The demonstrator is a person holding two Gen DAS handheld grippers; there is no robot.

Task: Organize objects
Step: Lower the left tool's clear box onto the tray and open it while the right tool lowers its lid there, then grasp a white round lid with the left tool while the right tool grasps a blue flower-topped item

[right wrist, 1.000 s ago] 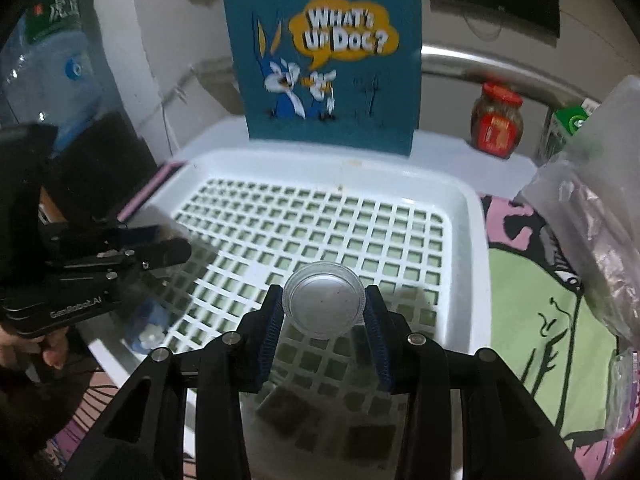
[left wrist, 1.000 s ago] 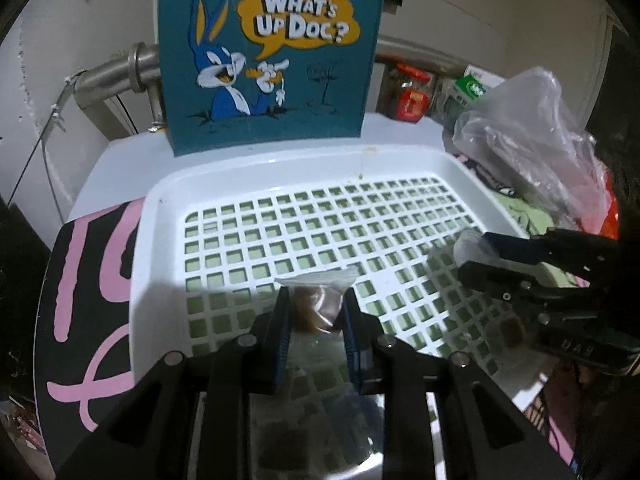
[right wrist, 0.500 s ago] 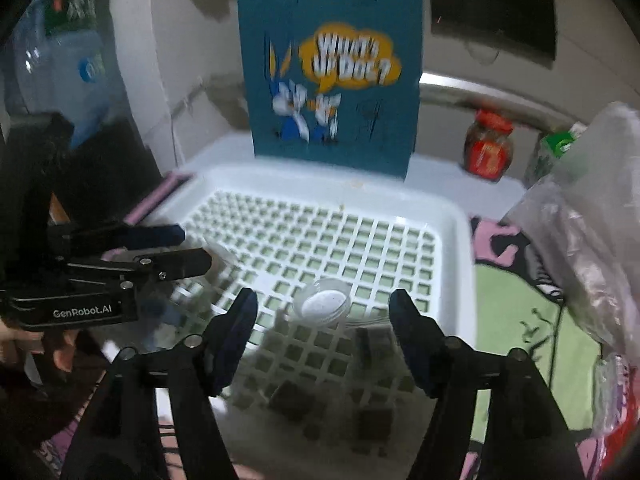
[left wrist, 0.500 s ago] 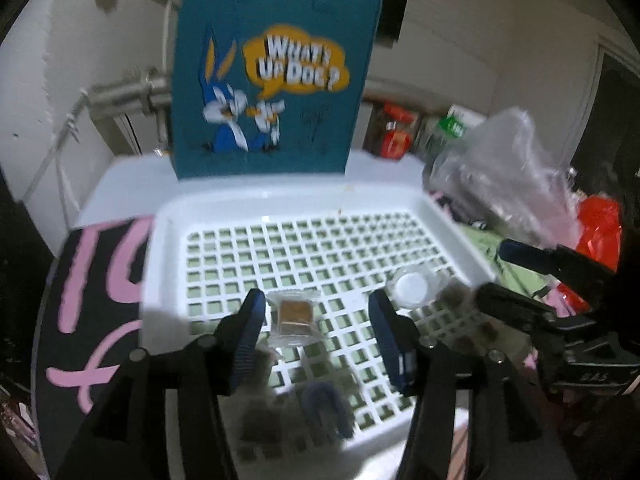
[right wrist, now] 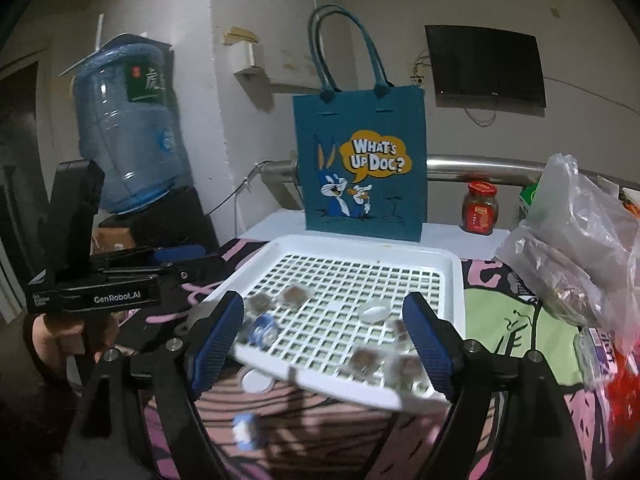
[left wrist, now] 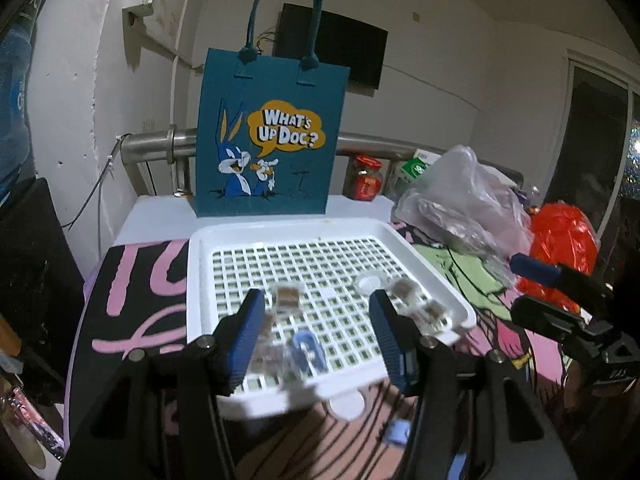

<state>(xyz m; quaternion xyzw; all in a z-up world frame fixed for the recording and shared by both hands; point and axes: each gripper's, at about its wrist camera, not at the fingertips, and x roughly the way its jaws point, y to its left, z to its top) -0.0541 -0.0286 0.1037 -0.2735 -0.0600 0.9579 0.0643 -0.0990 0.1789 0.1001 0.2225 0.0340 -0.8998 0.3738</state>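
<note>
Loose bits still outside the tray: white cap (right wrist: 256,381), blue piece (right wrist: 245,431) on patterned cloth. Right tool (right wrist: 325,344) opening, left tool (left wrist: 316,332) released, both empty. Wrapped packets (left wrist: 286,297), clear lid (right wrist: 375,313) already in white tray (right wrist: 360,246). Partly done.

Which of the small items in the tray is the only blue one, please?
The blue item at the tray's near-left corner; the others are clear packets with brown contents or a clear lid.

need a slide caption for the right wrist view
Right hand-held gripper, jaws opening and empty, above a white lattice tray holding small clear containers, a teal cartoon tote bag behind.
</note>
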